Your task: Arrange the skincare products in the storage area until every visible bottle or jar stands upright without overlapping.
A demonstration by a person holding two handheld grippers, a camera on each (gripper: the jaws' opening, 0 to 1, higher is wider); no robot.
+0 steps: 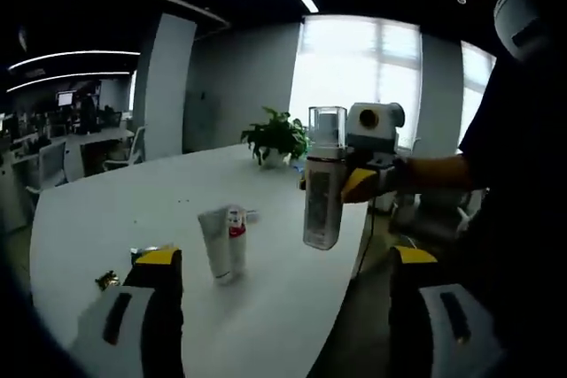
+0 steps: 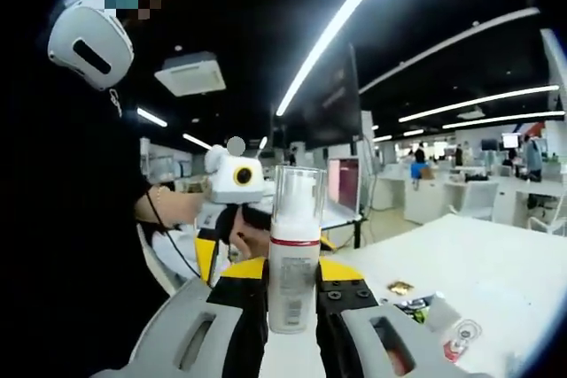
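Note:
A clear pump bottle [image 1: 322,188] with a see-through cap hangs upright above the table's edge, my right gripper [image 1: 341,185] shut on its middle. In the right gripper view the same bottle [image 2: 294,254], with a red band under its cap, stands between my closed jaws [image 2: 292,279]. On the white table [image 1: 106,210] a white tube [image 1: 217,243] and a small red-banded bottle [image 1: 236,235] stand side by side, touching or nearly so. My left gripper [image 1: 285,258] is wide open and holds nothing, low over the table's near edge.
A potted plant [image 1: 276,139] stands at the table's far end. A gold wrapper [image 1: 108,281] and a dark packet [image 1: 146,252] lie beside my left jaw. A small red-marked item [image 2: 461,338] lies on the table [image 2: 496,263]. A person in dark clothes stands on the right.

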